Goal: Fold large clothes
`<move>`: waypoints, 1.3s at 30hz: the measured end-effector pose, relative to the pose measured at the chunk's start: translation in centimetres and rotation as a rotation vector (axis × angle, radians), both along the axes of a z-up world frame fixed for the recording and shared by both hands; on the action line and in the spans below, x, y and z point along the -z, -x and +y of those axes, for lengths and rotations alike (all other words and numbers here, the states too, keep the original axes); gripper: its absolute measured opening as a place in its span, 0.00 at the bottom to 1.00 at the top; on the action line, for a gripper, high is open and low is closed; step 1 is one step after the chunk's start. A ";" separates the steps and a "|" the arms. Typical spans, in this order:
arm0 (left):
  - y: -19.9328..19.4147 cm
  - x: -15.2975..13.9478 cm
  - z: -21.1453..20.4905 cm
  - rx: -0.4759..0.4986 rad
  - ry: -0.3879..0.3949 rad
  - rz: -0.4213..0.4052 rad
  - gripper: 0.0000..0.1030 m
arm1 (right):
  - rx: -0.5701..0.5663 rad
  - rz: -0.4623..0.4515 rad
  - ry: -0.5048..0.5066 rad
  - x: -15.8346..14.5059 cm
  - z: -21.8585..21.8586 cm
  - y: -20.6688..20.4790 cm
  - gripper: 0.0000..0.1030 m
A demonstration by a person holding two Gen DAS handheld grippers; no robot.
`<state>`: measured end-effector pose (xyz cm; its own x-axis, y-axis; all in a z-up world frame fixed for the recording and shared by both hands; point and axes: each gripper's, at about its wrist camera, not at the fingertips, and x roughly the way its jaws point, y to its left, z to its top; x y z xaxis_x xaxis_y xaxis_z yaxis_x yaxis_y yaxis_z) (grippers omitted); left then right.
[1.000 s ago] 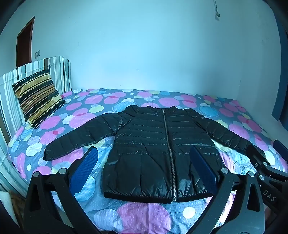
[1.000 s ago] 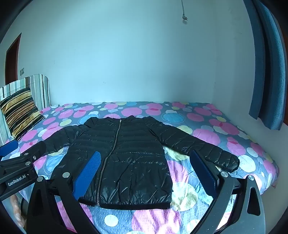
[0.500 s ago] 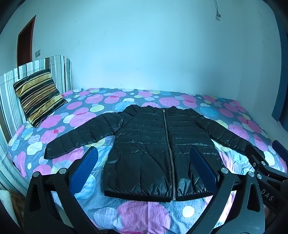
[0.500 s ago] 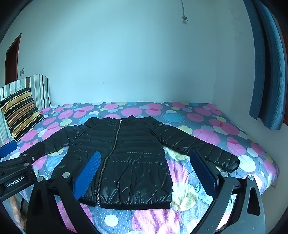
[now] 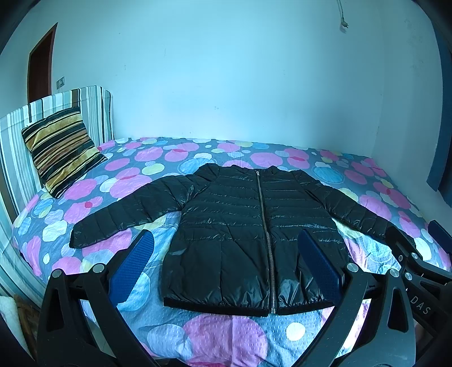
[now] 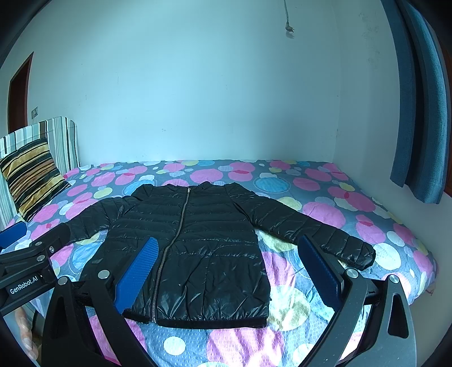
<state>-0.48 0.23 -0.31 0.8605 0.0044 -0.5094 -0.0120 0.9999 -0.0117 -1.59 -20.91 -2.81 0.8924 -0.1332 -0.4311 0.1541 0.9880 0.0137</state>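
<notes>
A black padded jacket lies flat and face up on a bed covered by a sheet printed with pink, blue and yellow circles. The zip is closed and runs straight down the middle of the front; the collar points toward the far wall and the hem lies near the front edge of the mattress. Both sleeves are spread outward and slightly downward: the left sleeve reaches toward the striped headboard, the right sleeve toward the foot of the bed, with its cuff resting on the sheet. A striped cushion leans against the headboard, well apart from the jacket. A blue curtain hangs at the right, and a cord dangles from above against the wall.

The left gripper hovers in front of the hem with its blue pads spread wide apart, holding nothing and not touching the cloth. The right gripper hovers likewise before the lower right half of the jacket, its blue pads also wide apart and empty. In each wrist view the other gripper appears at the frame edge. In the right wrist view part of a hand shows at the lower left corner
</notes>
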 end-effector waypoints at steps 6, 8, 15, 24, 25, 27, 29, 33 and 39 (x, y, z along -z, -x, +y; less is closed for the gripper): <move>0.0 0.0 0.0 -0.001 0.000 -0.002 0.98 | 0.000 0.001 0.000 0.0 0.0 0.0 0.95; 0.0 0.0 0.0 0.000 0.000 -0.001 0.98 | 0.000 0.000 0.000 0.0 0.0 0.0 0.95; 0.0 0.0 0.0 -0.001 0.000 -0.001 0.98 | 0.000 0.001 0.000 0.0 0.0 0.0 0.95; 0.1 0.0 0.0 -0.003 0.001 -0.001 0.98 | -0.001 0.000 0.001 0.0 0.1 0.0 0.95; 0.1 0.0 0.1 -0.003 0.002 0.000 0.98 | -0.001 0.000 0.000 0.0 0.1 0.0 0.95; 0.2 0.0 0.2 -0.004 0.003 0.000 0.98 | 0.000 -0.001 0.001 0.0 0.1 0.0 0.95; 0.2 0.1 0.3 -0.005 0.004 0.001 0.98 | 0.000 0.000 0.000 0.0 0.1 0.0 0.95; 0.2 0.1 0.3 -0.004 0.004 0.001 0.98 | 0.001 -0.002 0.002 0.0 0.2 0.0 0.95; 0.2 0.1 0.4 -0.006 0.005 0.002 0.98 | 0.000 -0.001 0.002 0.1 0.3 0.0 0.95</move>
